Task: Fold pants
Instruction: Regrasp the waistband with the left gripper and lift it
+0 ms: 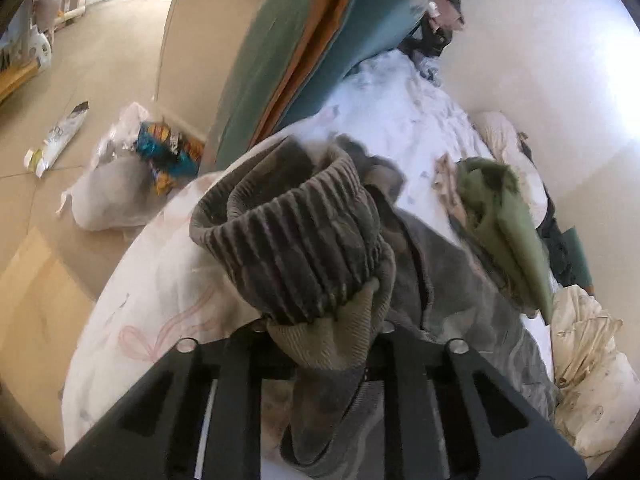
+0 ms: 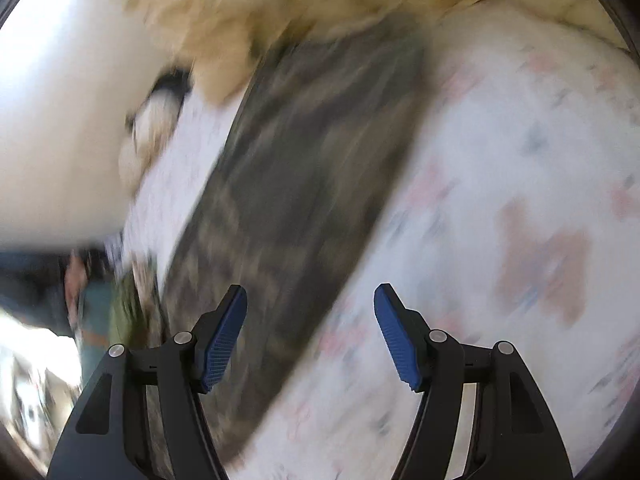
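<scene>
The left tool point(image 1: 320, 332) is lifted above the bed with the white sheet printed in pale pink bows point(image 1: 160, 300), and it is closed on the grey-brown camouflage pants with a ribbed elastic cuff point(image 1: 296, 240). The cloth is pinched between its black fingers; the cuff stands bunched in front of them and the rest of the fabric hangs down to the mattress. The right tool point(image 2: 310, 332) is held low over the same bed, its two blue-padded fingers point(image 2: 224, 340) wide apart with nothing between them. The right wrist view is blurred, but it shows what the left one does not: a long leg of the pants point(image 2: 296, 168) lying flat and stretched across the sheet point(image 2: 500, 160), its near end below the left finger, with a cream crumpled cloth point(image 2: 248, 12) at its far end. Only the left wrist view shows an olive green garment point(image 1: 500, 216) lying near the pants, a white plastic bag point(image 1: 108, 196) on the beige floor beside the bed, and a teal and orange curtain point(image 1: 312, 40).
</scene>
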